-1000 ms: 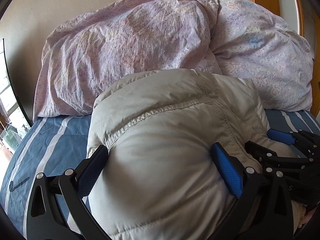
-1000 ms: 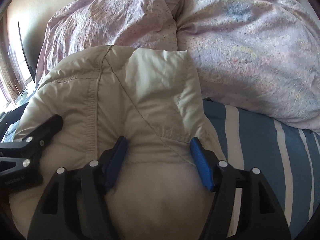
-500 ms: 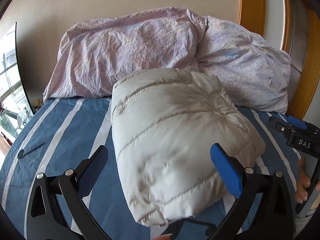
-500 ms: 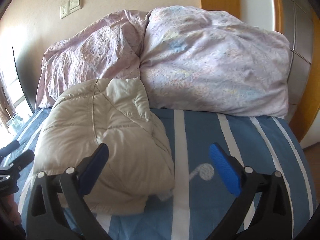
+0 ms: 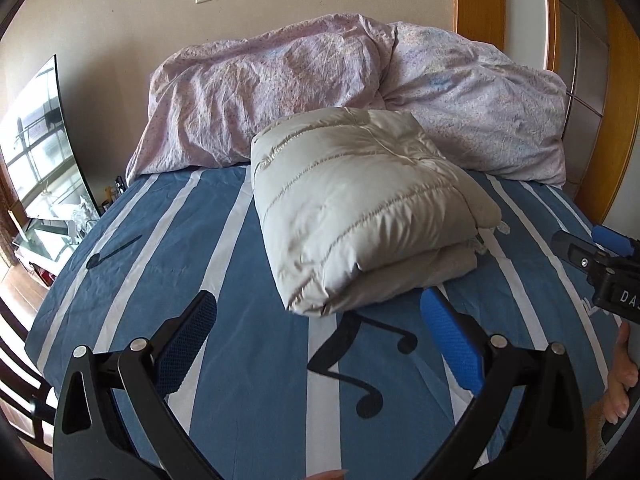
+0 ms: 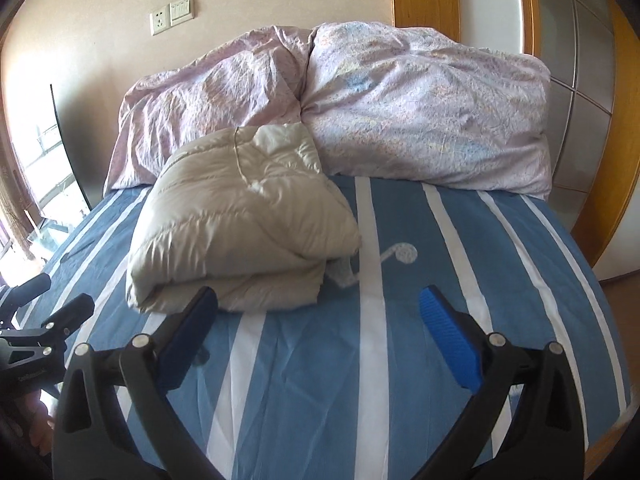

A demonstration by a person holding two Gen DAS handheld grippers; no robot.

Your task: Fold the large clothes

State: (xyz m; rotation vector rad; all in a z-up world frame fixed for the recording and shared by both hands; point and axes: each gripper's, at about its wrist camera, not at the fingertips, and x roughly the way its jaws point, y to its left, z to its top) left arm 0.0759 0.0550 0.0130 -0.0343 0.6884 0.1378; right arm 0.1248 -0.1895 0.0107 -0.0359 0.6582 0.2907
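**Both tongs let go and draw back from the folded coat**

The left tongs [image 5: 318, 336] stand spread wide with nothing between the blue pads, hanging above the striped bed sheet [image 5: 248, 360] short of the bundle. The right tongs [image 6: 318, 334] are equally wide and empty; their left pad sits just in front of the bundle's near edge without touching it. A second ago both pairs were pressed into the padding, the right one clenched on a fold; half a second ago they were already released and close in. Now both have backed off toward the foot of the bed, and bare sheet shows under each.

The beige puffer coat [image 5: 360, 208] lies folded into a thick, layered block on the bed [image 6: 500, 280], toward the head end and a little left of the middle, its far edge against the lilac duvet [image 5: 280, 92] piled along the head of the bed. It keeps its place and shape since the release.

In the left view the right tongs appear at the right edge with the holding hand [image 5: 622, 376] below them. On the wall behind sit a socket and switch plate [image 6: 172, 18].
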